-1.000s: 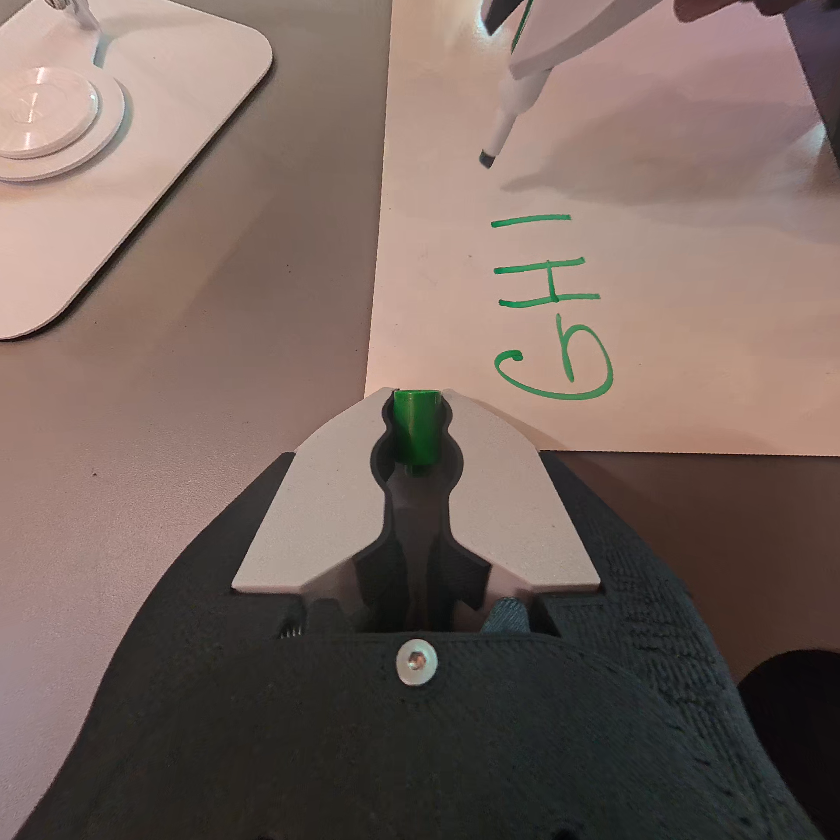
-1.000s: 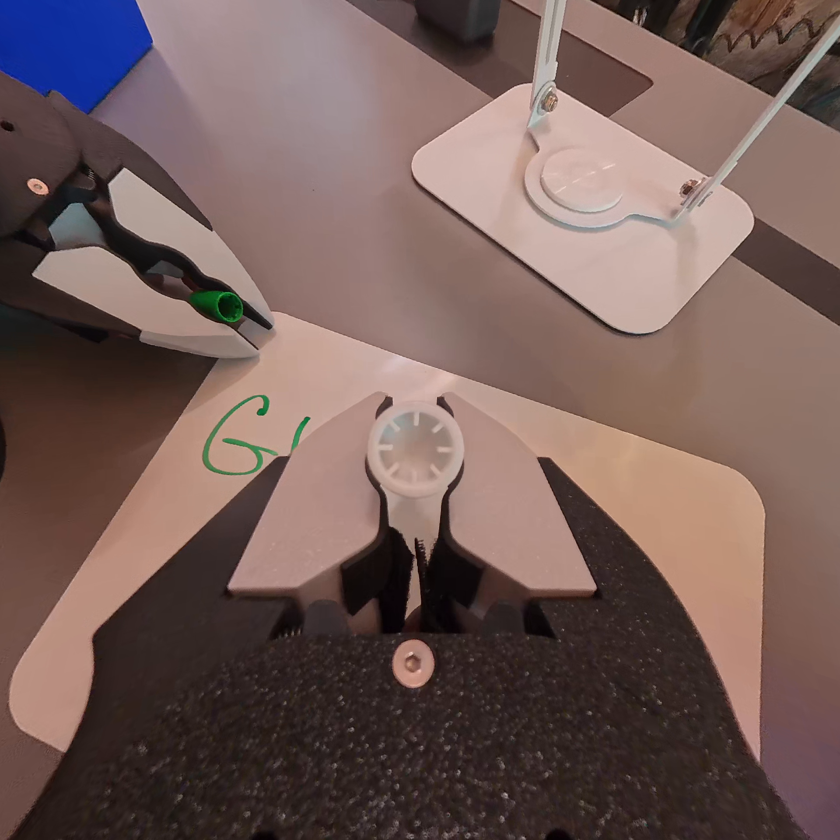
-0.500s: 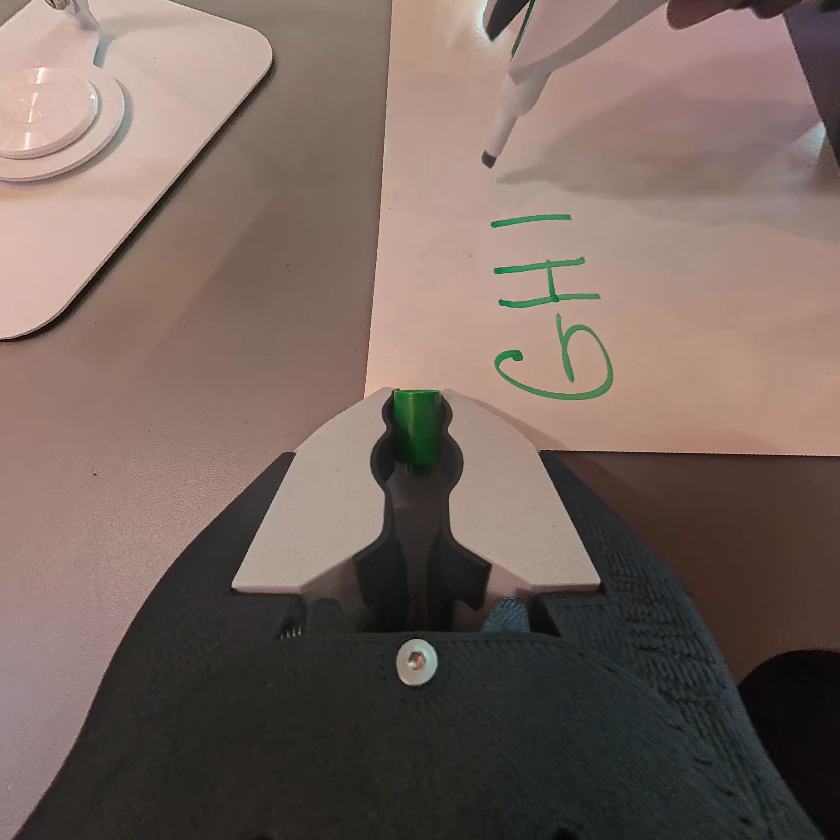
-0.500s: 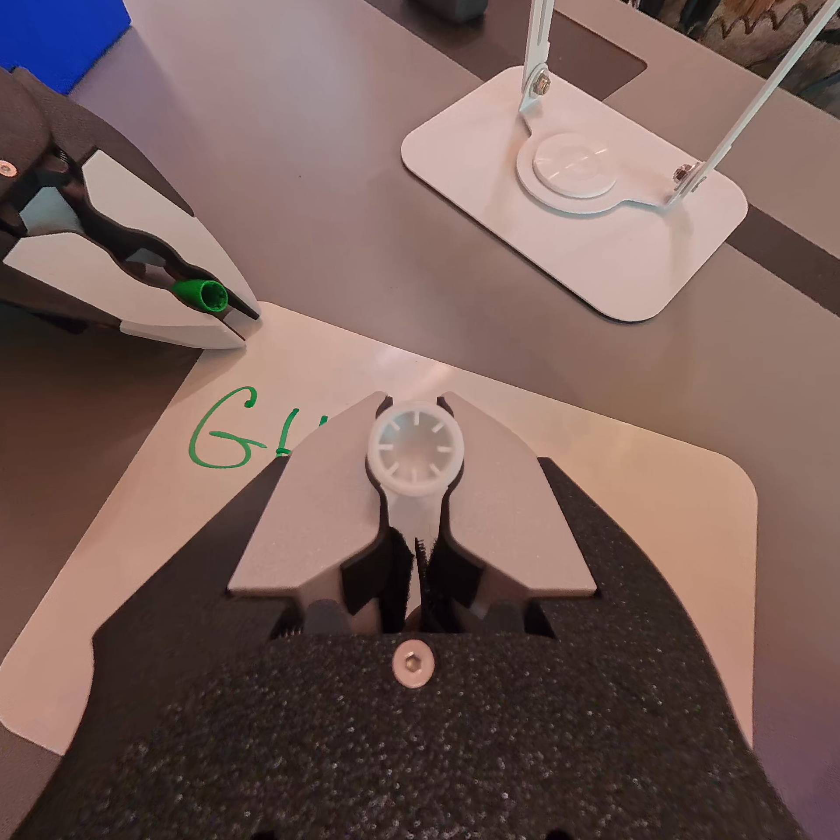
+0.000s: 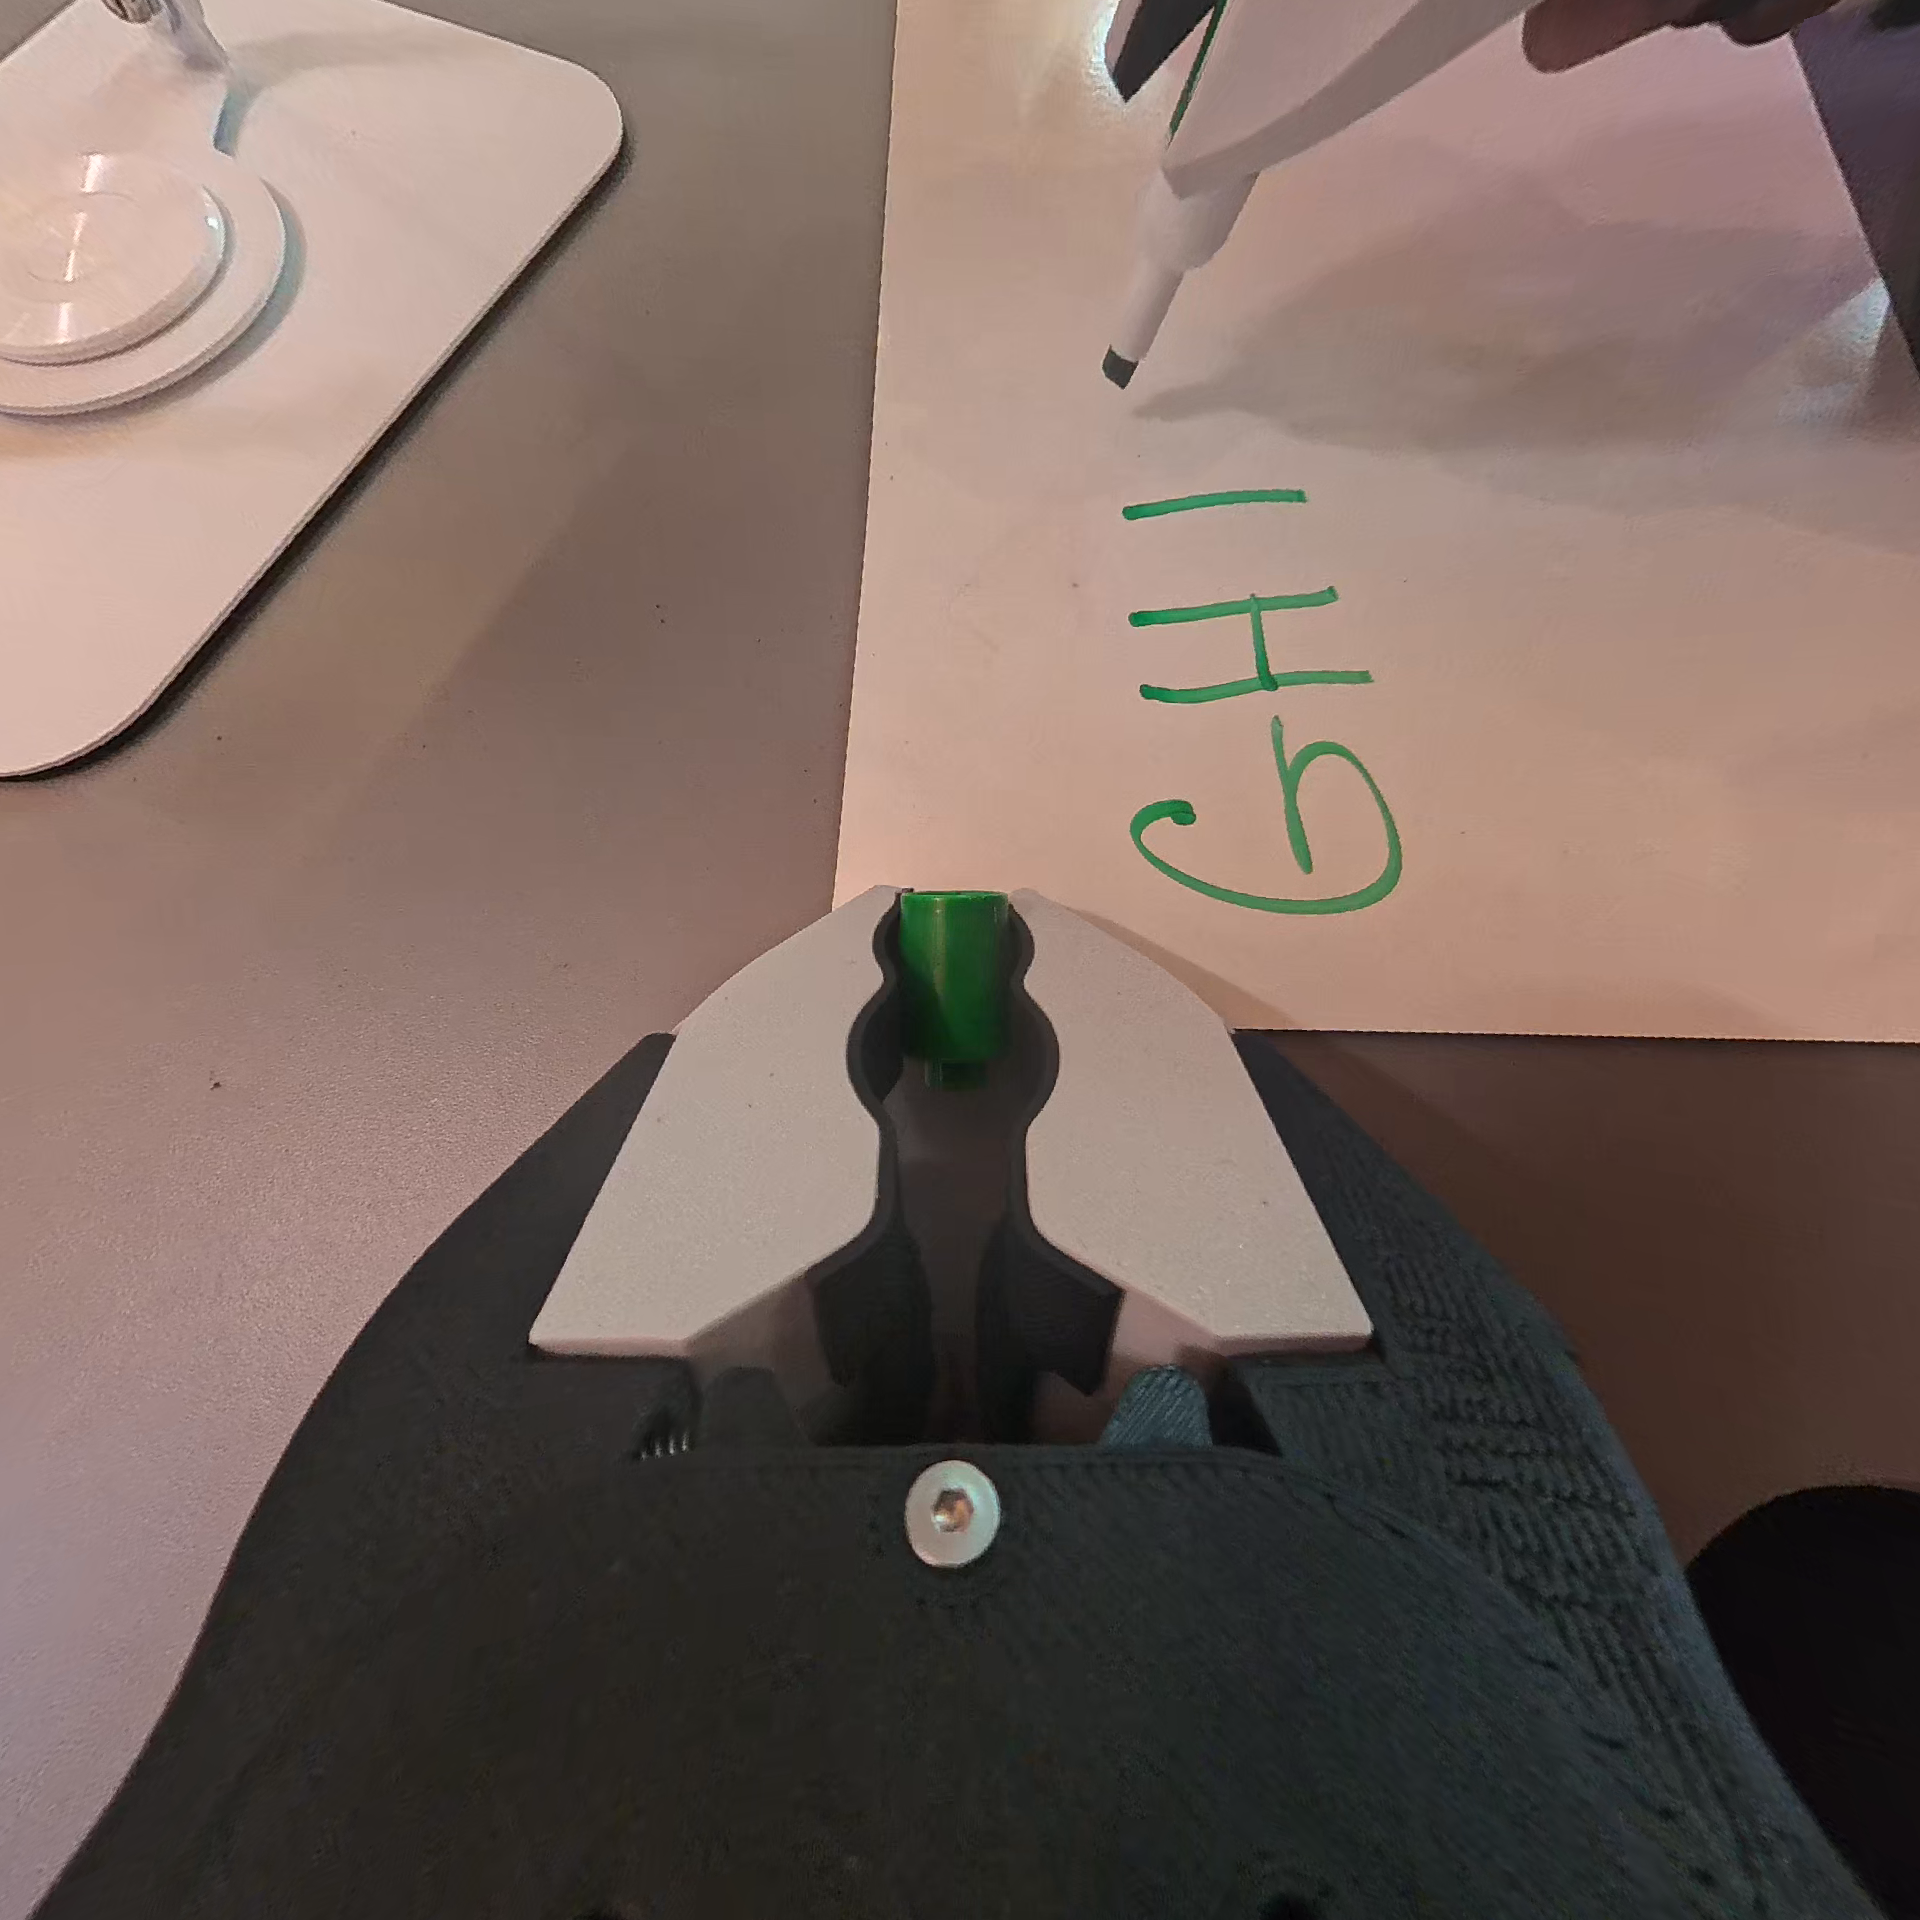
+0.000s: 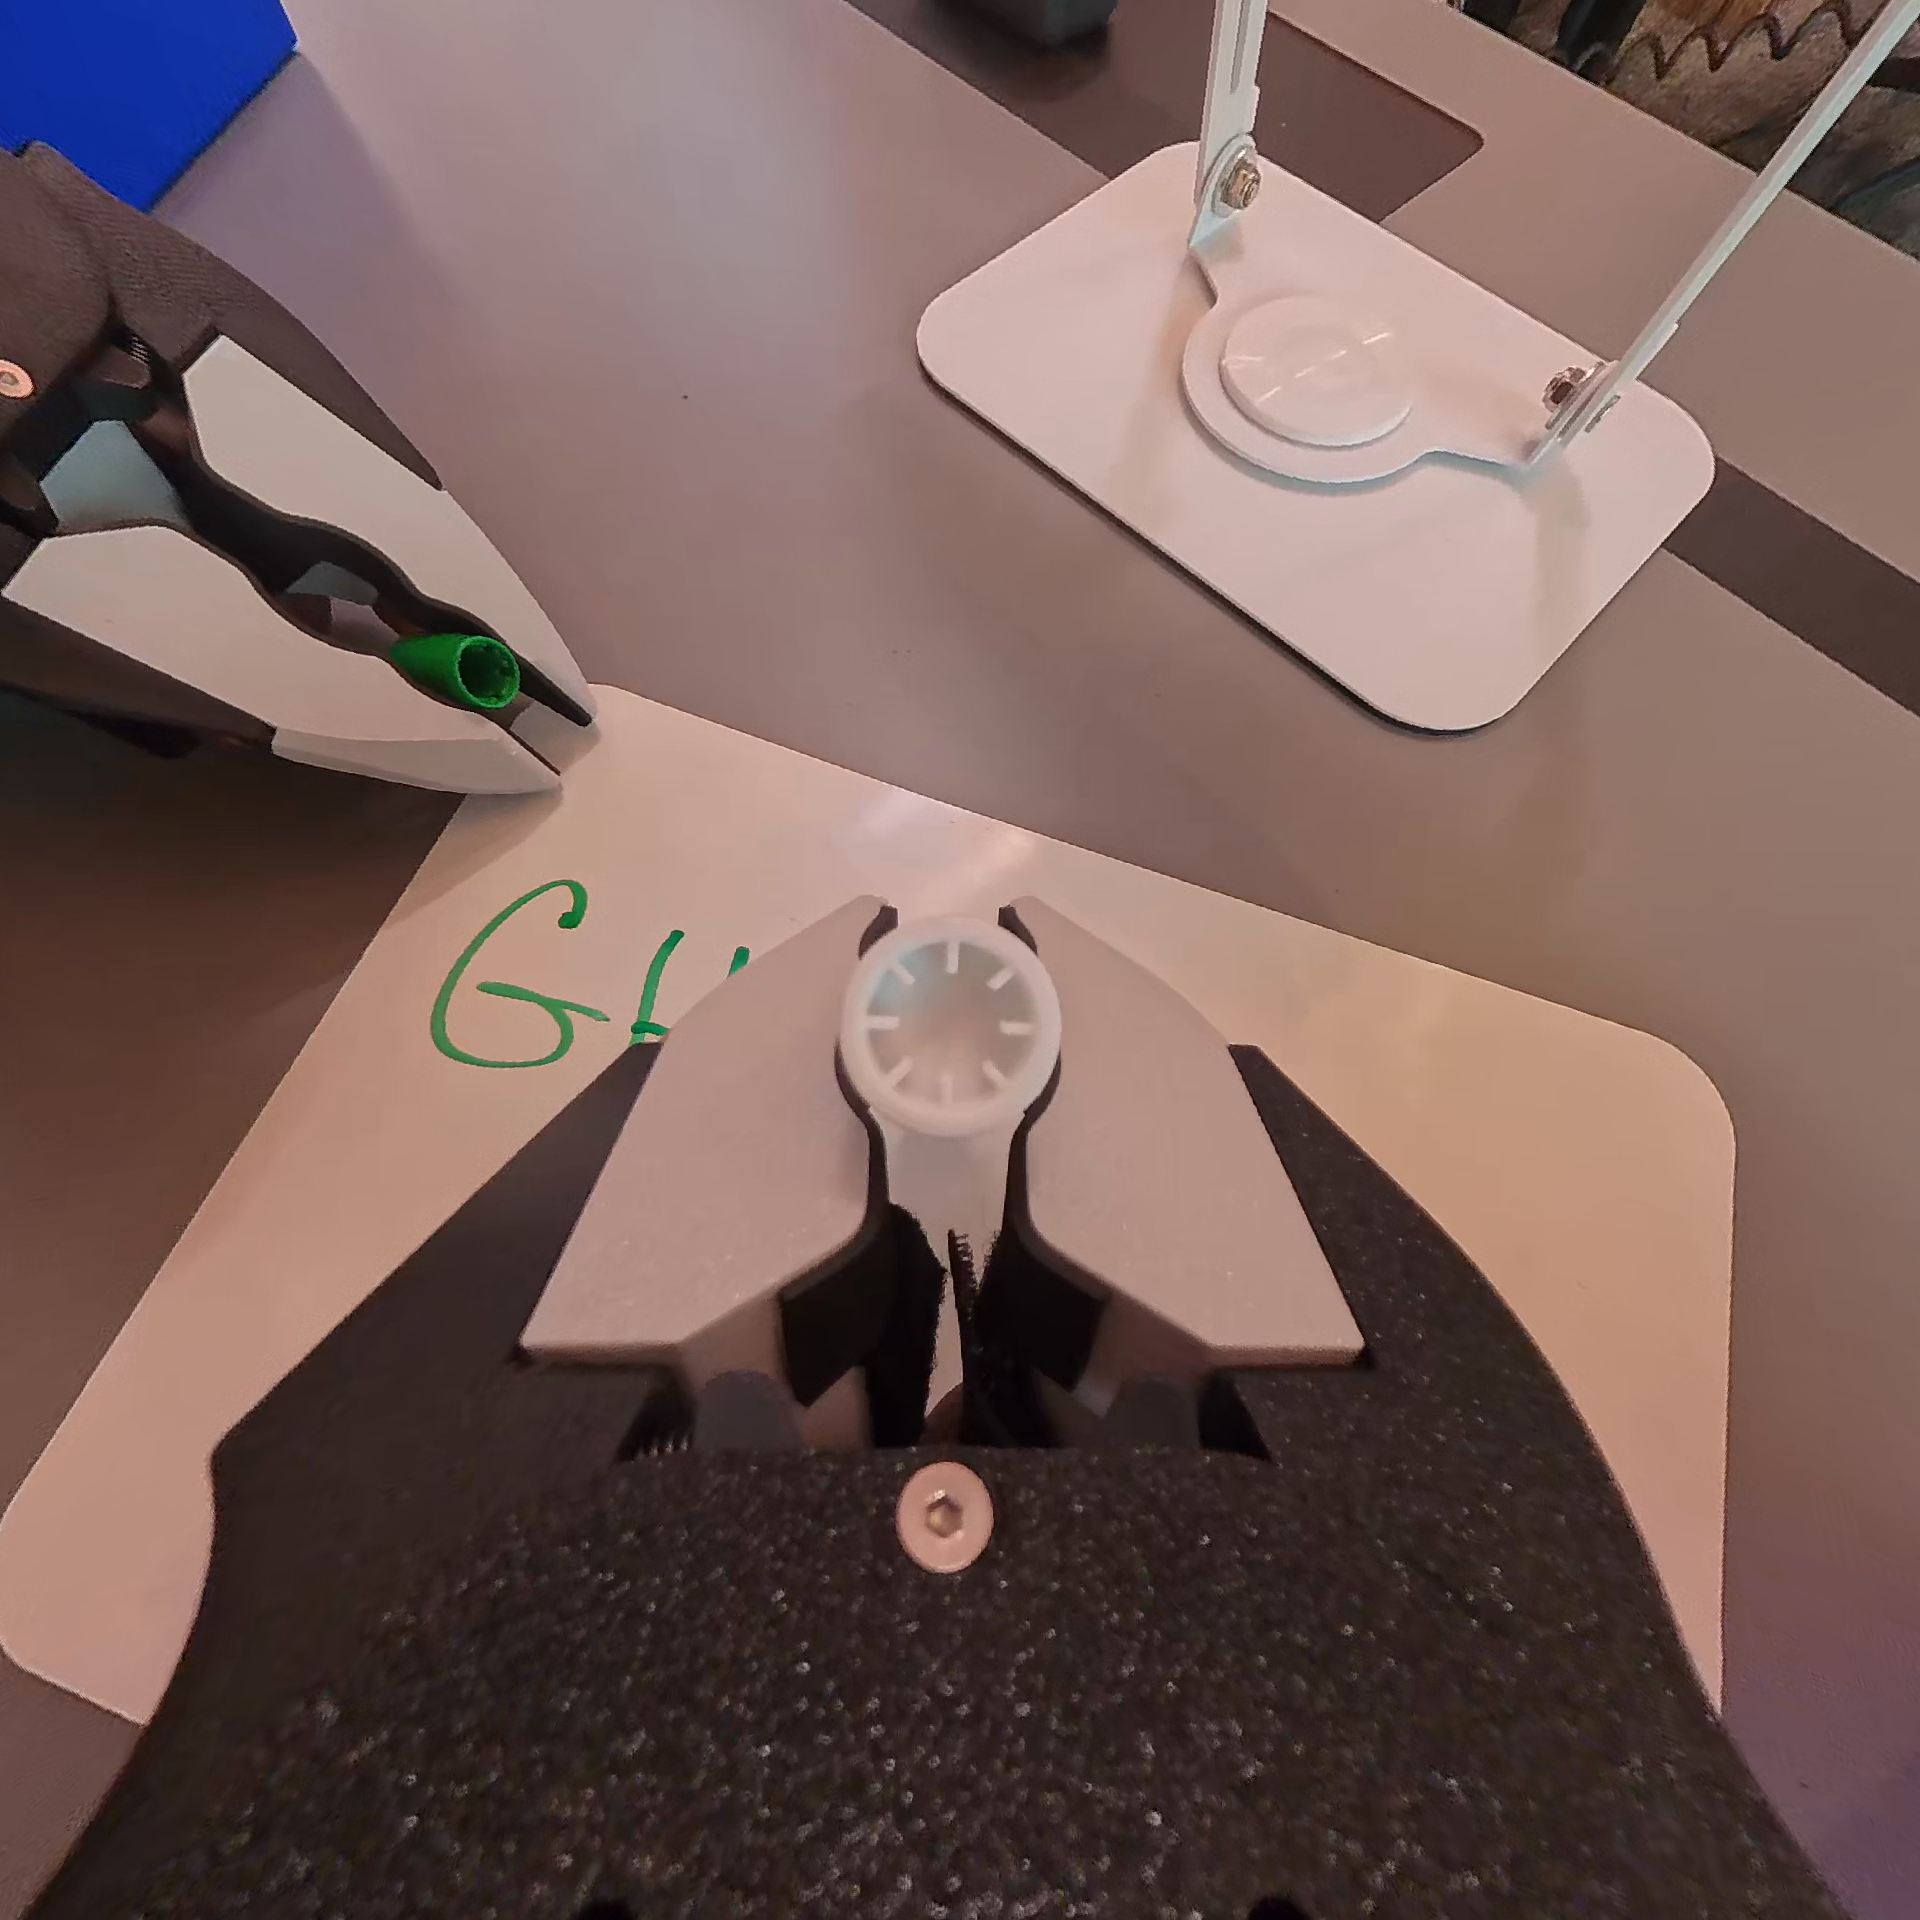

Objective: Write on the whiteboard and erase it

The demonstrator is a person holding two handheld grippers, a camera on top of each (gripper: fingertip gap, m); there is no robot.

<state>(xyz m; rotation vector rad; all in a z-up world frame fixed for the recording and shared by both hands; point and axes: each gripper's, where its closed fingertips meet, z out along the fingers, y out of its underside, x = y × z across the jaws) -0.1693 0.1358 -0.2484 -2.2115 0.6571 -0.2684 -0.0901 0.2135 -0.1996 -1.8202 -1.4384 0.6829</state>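
Your left claw [image 5: 951, 914] is clamped on the green marker cap [image 5: 951, 987], which sits in the rounded recess between the two grey fingers [image 5: 748, 1164] with its open end facing forward. The claw rests low at the near corner of the whiteboard [image 5: 1558, 831], just beside its edge on the grey bench [image 5: 468, 883].

Your right claw [image 6: 948, 914] is clamped on the white marker [image 6: 951, 1029]; in the right wrist view you look down onto its round rear end. In the left wrist view the same marker [image 5: 1153, 281] points down at a slant, and its dark tip [image 5: 1117, 366] stands at the board surface just beyond the last green stroke (contact cannot be confirmed).

The whiteboard lies flat on the bench and carries a short row of green handwriting [image 5: 1262, 707] running from the left claw toward the marker tip.

A white stand base [image 6: 1320, 436] with a round disc and two thin slanted rods sits on the bench, well apart from the board.
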